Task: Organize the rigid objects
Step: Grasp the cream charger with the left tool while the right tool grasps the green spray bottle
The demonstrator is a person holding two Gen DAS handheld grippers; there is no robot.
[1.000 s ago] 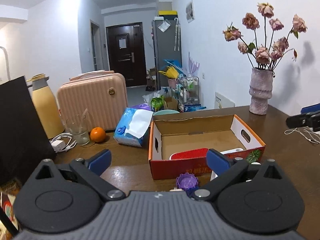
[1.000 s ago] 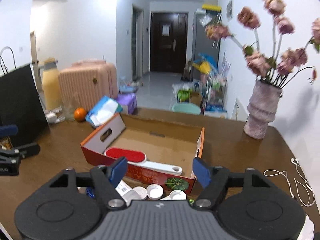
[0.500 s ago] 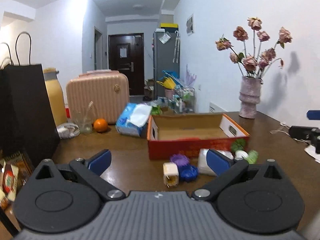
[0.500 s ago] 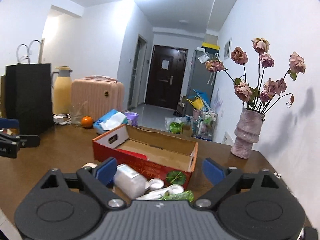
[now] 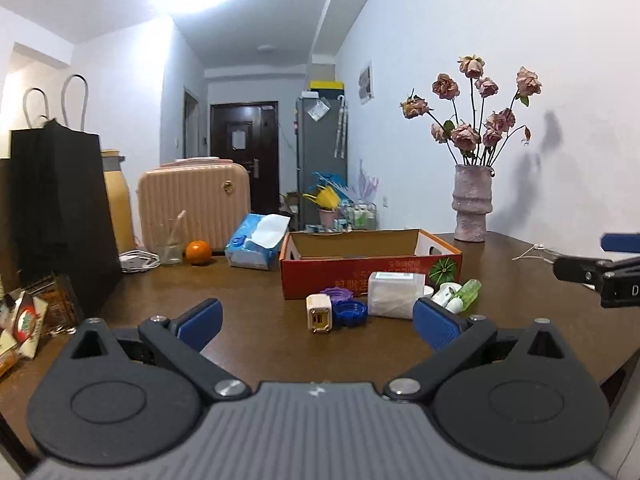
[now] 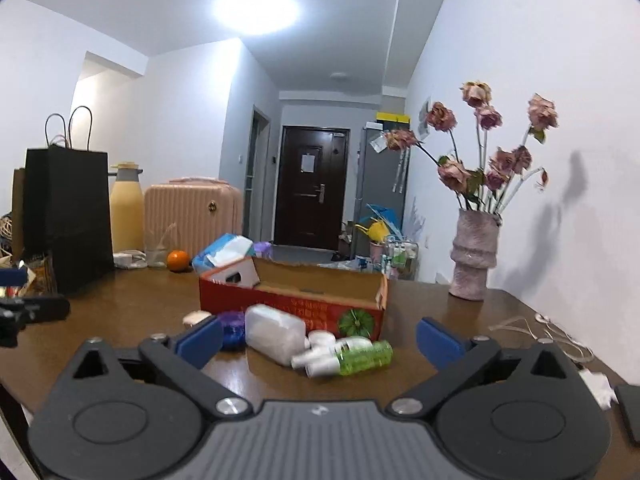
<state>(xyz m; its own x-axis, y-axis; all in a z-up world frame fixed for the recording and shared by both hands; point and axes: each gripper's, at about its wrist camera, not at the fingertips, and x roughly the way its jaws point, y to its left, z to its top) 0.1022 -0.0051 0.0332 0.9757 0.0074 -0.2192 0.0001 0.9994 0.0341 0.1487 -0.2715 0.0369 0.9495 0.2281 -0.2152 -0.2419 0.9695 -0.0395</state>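
directly ahead of the left gripper (image 5: 316,316), a cluster of small rigid items lay on the wooden table (image 5: 248,308), just in front of the red cardboard box (image 5: 370,270); nearest the fingers stood a cream charger plug (image 5: 319,314), touching a blue cap (image 5: 350,313), with a purple cap (image 5: 338,292) behind it; to the right of these lay a translucent white container (image 5: 394,294), small white bottles (image 5: 446,294) and a green bottle (image 5: 468,291); the left gripper was spread wide and held nothing; the right gripper (image 6: 318,338) was likewise fully spread and empty, with the translucent white container (image 6: 276,332) and the green bottle (image 6: 362,356) lying between and just beyond its fingers; the red cardboard box (image 6: 296,302) stood open behind the cluster, its interior not visible from this low angle; both grippers were level with the table and short of the items; judged step: approach, before any pick, with all visible items outside the box; the next move probably called for advancing one gripper until a single item sat between its fingers, then closing; the charger plug suited the left gripper, the green bottle the right; because the items touched one another, care was needed not to push neighbours or roll the bottles; off to the left gripper's left stood a black paper bag (image 5: 60,216), an orange (image 5: 198,252) and a tissue pack (image 5: 256,244); a vase of dried roses (image 5: 472,208) stood far right.
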